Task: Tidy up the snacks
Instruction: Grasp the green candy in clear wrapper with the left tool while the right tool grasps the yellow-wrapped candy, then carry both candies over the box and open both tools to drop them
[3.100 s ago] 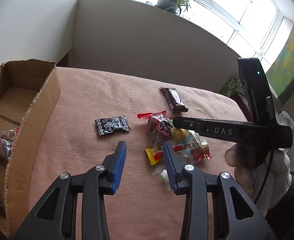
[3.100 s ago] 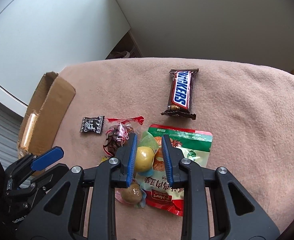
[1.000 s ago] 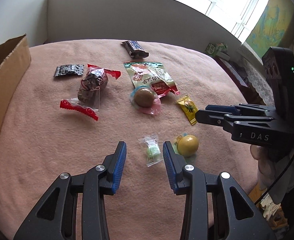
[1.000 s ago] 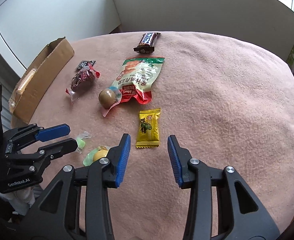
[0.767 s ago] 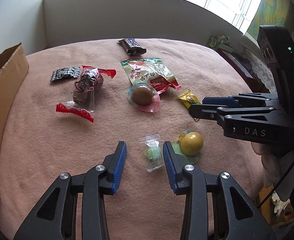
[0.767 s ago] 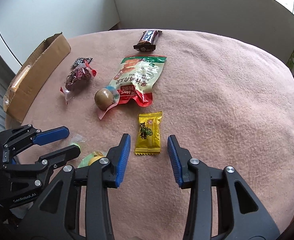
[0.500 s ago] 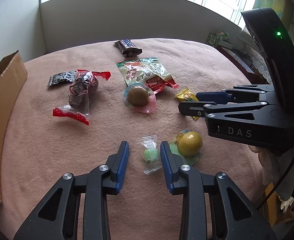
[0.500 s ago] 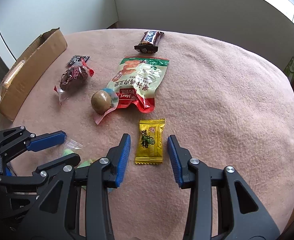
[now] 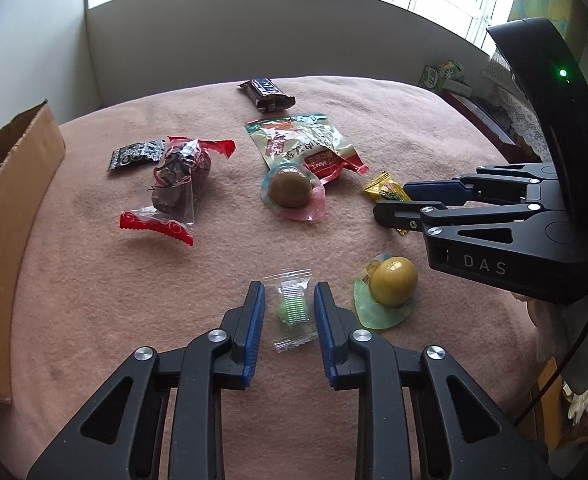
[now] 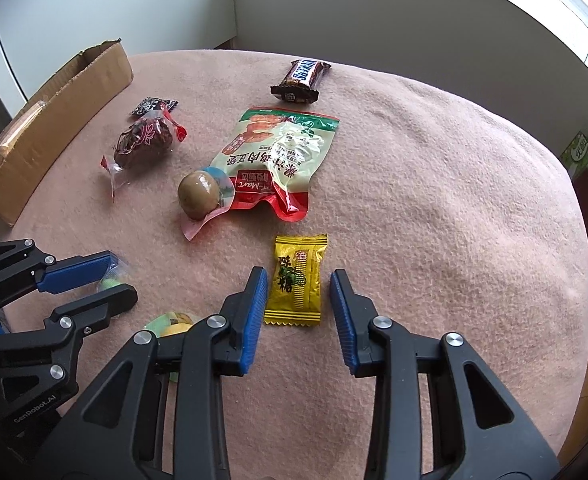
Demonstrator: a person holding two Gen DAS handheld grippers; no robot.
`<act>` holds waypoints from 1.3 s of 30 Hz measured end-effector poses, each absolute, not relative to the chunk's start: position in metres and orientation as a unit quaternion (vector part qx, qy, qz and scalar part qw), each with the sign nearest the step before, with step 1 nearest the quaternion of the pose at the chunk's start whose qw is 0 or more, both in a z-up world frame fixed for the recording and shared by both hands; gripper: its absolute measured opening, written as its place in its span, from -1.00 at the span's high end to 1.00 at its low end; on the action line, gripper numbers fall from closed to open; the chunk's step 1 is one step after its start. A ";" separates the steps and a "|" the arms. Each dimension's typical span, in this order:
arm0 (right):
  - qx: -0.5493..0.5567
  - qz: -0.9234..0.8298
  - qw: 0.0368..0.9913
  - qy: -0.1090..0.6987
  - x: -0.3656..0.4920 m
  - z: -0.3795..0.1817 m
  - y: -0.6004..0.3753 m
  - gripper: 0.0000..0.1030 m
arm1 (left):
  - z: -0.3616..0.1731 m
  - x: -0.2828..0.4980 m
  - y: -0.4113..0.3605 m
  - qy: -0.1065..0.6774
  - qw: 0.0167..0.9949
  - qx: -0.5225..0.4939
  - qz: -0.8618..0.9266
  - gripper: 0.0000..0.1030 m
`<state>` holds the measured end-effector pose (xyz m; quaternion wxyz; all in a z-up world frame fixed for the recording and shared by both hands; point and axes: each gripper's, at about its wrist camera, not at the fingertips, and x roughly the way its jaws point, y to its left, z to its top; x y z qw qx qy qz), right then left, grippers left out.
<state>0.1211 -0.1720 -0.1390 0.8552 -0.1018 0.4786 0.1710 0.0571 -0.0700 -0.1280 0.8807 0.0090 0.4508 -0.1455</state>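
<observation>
Pink blanket [image 10: 434, 168]: two pickups in hand.
Left gripper [image 9: 285, 312] open, straddling green candy [image 9: 293, 307]; right gripper [image 10: 299, 298] closing around yellow packet [image 10: 297, 280], pads not touching. Next: pinch, carry to cardboard box [image 10: 54, 120].

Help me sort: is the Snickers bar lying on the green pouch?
No, the Snickers bar lies apart, beyond the green pouch, with blanket between them.

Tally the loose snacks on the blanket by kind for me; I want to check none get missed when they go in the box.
Small wrapped candies: 3 (green candy, yellow candy, black candy)
Round sealed snacks: 2 (brown ball, yellow ball)
Clear bag with red ends: 1
Flat pouch: 1
Chocolate bar: 1
Total: 8
</observation>
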 end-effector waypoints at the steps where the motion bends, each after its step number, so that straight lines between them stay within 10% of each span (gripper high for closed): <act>1: -0.102 0.170 0.856 0.478 0.121 -0.139 -0.172 0.38 | -0.129 0.057 -0.072 0.448 0.882 0.014 -0.145 0.48; 39: -0.065 0.328 0.862 0.381 0.142 -0.037 -0.010 0.48 | -0.047 0.048 0.101 0.341 0.937 -0.081 0.007 0.61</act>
